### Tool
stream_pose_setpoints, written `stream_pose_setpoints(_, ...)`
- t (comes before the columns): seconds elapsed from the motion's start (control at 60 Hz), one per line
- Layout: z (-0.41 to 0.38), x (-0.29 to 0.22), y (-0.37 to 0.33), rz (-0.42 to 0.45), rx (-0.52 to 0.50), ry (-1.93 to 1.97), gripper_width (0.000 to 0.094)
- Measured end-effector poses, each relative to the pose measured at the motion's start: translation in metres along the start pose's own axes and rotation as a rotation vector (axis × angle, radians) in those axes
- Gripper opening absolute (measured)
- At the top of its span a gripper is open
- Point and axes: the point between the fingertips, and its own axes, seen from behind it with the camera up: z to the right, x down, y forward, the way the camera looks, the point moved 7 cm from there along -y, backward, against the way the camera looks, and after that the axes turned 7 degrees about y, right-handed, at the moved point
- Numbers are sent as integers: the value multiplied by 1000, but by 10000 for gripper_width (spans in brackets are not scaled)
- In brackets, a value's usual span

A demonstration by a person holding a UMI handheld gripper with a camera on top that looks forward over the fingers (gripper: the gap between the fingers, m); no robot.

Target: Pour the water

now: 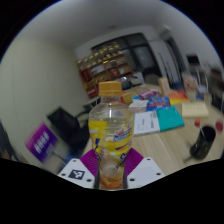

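A: What are the jaws doing?
B: They are clamping a clear plastic bottle [110, 135] with an orange cap and yellow label, purple pads [91, 160] pressing both sides.
A: And where is it sitting?
B: It is hanging upright above the near edge of the cluttered wooden worktop [172, 145], papers and boxes lying beyond.

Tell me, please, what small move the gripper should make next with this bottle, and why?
Probably carry the bottle toward the dark cup on the table. The gripper seems shut on the bottle, which is upright and apart from the cup, so tilting now would spill.
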Motion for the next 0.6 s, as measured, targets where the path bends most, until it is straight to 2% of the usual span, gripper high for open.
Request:
stream_pose_setpoints(0.083,10,-35,-18,17,-31,409,310)
stream_pose_setpoints(0.15,55,-50,-27,6,-123,718,309)
stream_pose_setpoints(0.2,77,-56,-33,-16,-181,936,308)
stream_pose_setpoints(0.233,60,-60,-47,-17,-174,1089,308)
stream_pose_setpoints(0.3,97,-57,-51,-52,-265,1308,308)
stream_pose_setpoints(0.35,109,-60,-56,-55,-318,1440,306)
stream_pose_setpoints(0.383,82,-61,-78,-51,-343,1519,307)
stream_pose_setpoints(0.433,85,-61,-84,-58,-389,1612,311)
stream_pose_setpoints(0.517,94,-74,-88,-75,-443,1741,310)
stream_pose_setpoints(0.533,80,-69,-107,-74,-444,1768,312)
stream_pose_setpoints(0.55,95,-74,-87,-82,-458,1781,309)
stream_pose_setpoints(0.6,94,-77,-95,-85,-486,1817,311)
